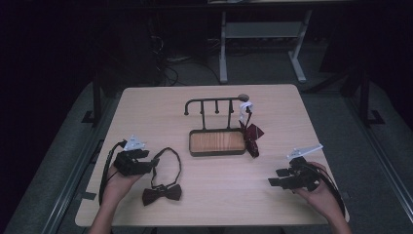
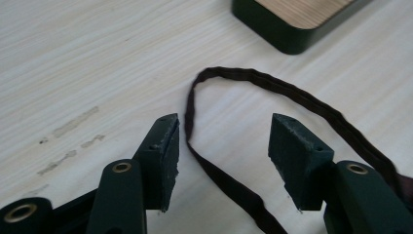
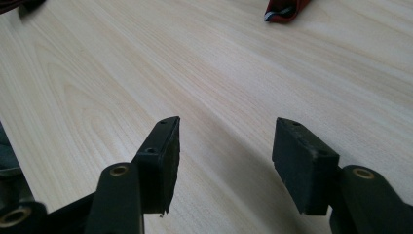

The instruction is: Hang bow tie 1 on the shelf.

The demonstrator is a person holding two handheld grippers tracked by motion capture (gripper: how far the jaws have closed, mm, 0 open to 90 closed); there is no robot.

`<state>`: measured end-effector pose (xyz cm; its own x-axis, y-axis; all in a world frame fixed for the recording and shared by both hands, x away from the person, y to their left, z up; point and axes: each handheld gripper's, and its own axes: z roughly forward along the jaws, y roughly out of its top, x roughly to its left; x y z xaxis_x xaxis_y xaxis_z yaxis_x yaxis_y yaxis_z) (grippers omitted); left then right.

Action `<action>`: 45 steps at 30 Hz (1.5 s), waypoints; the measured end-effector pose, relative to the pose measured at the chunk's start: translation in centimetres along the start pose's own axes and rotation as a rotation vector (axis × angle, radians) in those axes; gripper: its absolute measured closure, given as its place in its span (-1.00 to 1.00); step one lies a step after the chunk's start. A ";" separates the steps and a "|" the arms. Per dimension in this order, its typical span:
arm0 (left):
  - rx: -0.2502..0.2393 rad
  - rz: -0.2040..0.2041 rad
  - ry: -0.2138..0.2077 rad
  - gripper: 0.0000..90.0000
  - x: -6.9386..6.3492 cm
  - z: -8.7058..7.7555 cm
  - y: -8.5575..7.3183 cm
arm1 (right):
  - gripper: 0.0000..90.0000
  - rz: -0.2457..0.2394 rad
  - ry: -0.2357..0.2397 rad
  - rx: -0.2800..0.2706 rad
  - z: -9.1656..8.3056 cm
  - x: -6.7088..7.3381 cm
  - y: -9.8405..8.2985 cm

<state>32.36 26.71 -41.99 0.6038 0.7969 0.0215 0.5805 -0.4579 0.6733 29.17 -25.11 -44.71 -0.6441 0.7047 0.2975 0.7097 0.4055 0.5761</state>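
Left claw [image 2: 224,161] astride bow-tie strap [image 2: 229,190].

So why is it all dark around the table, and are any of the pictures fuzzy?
High view: light falls on the table alone, so the room behind stays nearly black, and the bow tie looks soft and grainy. Left gripper view: bright and even, the strap fairly crisp, the near parts of the left tool a bit blurred. Right gripper view: the wood grain is clear, and the right tool casts a soft shadow.

Two hand-held black grippers, bare forearms
Left gripper [image 1: 155,162] and right gripper [image 1: 273,177] each have a grey three-cornered plate on top, a trailing black cable, brass-ringed holes and blocky black jaws with scuffed pads
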 end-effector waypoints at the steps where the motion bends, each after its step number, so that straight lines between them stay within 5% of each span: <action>1: 0.020 -0.003 0.003 0.02 0.2 0.2 0.2 | -0.04 0.002 -0.002 0.001 0.0 0.0 0.0; 7: 0.114 -0.016 -0.002 0.14 1.2 1.9 0.9 | -0.04 -0.001 -0.005 0.003 0.1 0.0 0.0; 26: 0.233 0.012 -0.025 0.56 2.0 4.4 1.6 | -0.04 -0.016 0.001 -0.010 0.2 0.2 0.0; 37: 0.233 0.029 -0.059 0.97 2.0 4.8 1.5 | -0.04 -0.016 0.006 -0.024 0.0 0.5 0.1; 45: 0.226 0.032 -0.076 0.99 2.0 4.6 1.6 | -0.04 -0.018 0.009 -0.027 0.2 0.5 0.1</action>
<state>36.99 25.77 -44.29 0.6583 0.7524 -0.0216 0.6628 -0.5659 0.4903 28.99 -24.61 -44.61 -0.6595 0.6921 0.2932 0.6899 0.4025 0.6017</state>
